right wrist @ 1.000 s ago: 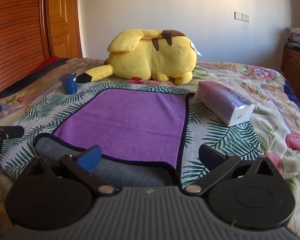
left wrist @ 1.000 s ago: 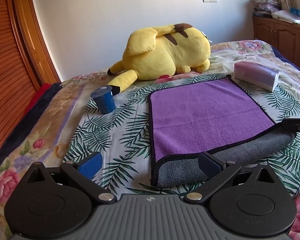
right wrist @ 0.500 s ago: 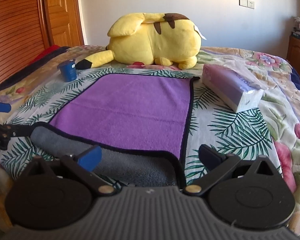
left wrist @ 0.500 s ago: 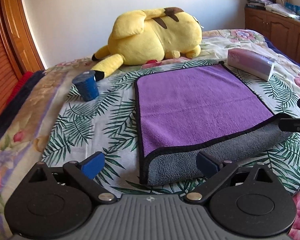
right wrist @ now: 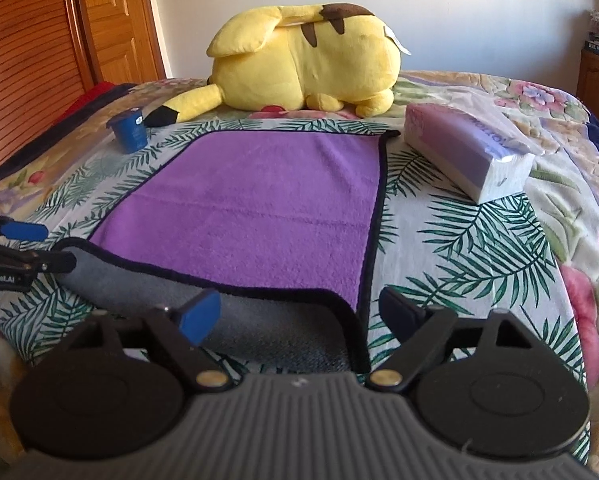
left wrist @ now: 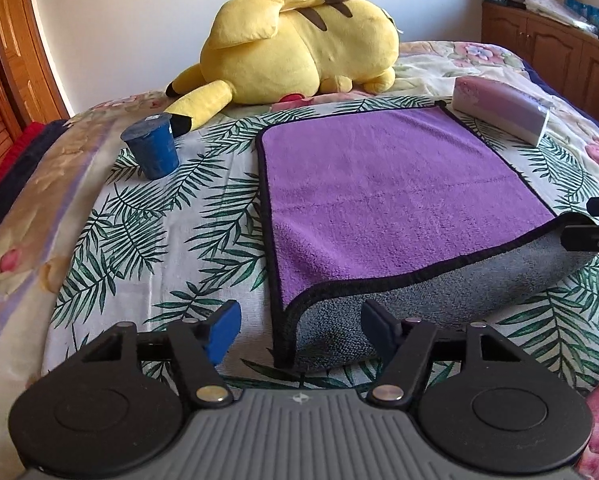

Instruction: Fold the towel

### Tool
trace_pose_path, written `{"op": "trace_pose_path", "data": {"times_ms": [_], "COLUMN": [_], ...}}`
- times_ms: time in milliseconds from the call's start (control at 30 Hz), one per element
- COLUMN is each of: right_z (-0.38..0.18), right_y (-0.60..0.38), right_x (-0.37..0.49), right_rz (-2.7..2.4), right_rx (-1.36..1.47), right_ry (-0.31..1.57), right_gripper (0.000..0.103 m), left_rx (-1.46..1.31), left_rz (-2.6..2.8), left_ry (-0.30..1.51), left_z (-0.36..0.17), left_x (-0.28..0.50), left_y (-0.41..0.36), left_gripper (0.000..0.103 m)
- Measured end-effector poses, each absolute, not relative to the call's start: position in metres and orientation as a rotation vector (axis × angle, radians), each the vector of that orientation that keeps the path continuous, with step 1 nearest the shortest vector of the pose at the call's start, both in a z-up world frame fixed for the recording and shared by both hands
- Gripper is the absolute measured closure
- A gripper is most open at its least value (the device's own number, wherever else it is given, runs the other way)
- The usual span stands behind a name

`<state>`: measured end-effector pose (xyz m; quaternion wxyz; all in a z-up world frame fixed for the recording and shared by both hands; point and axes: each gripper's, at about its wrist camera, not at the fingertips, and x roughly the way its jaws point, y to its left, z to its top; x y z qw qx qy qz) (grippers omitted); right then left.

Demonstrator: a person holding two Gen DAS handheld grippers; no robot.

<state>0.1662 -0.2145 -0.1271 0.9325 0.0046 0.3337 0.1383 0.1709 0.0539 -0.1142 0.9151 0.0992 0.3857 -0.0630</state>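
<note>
A purple towel [left wrist: 387, 196] with a black hem lies flat on the bed; its near edge is curled up and shows the grey underside [left wrist: 419, 296]. It also shows in the right wrist view [right wrist: 259, 208]. My left gripper [left wrist: 301, 330] is open, its jaws either side of the towel's near left corner. My right gripper [right wrist: 299, 312] is open, its jaws either side of the near right corner. Each gripper's tips show at the edge of the other's view.
A yellow plush toy [left wrist: 299, 44] lies beyond the towel. A blue cup [left wrist: 153, 148] stands left of the towel. A tissue pack [right wrist: 467, 152] lies to the right. The bedspread [left wrist: 159, 232] has a leaf print. Wooden doors [right wrist: 39, 40] stand at left.
Both grippers have moved forward and lower toward the towel's curled near edge. The jaws stayed open and the towel has not moved.
</note>
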Motion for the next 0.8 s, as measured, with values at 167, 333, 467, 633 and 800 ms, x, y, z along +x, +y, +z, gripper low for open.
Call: {"op": "trace_pose_path", "data": {"times_ms": [167, 333, 467, 633, 800], "right_z": [-0.131, -0.134, -0.135, -0.137, -0.139], "right_y": [-0.218, -0.218, -0.218, -0.219, -0.22], "right_x": [0.171, 0.174, 0.175, 0.176, 0.176], "right_rz": [0.279, 0.281, 0.282, 0.28, 0.29], "right_rx": [0.021, 0.014, 0.016, 0.02, 0.035], "right_ry": [0.699, 0.721, 0.734, 0.75, 0.764], "right_gripper": [0.023, 0.028, 0.037, 0.043, 0.059], "left_rx": [0.195, 0.17, 0.179, 0.181, 0.171], "left_rz": [-0.152, -0.167, -0.175, -0.176, -0.185], "left_ry": [0.805, 0.822, 0.841, 0.844, 0.842], "left_z": [-0.119, -0.123, -0.127, -0.128, -0.125], "left_x": [0.175, 0.178, 0.177, 0.175, 0.174], "left_y": [0.056, 0.059, 0.056, 0.056, 0.055], "left_gripper": [0.046, 0.06, 0.066, 0.069, 0.08]}}
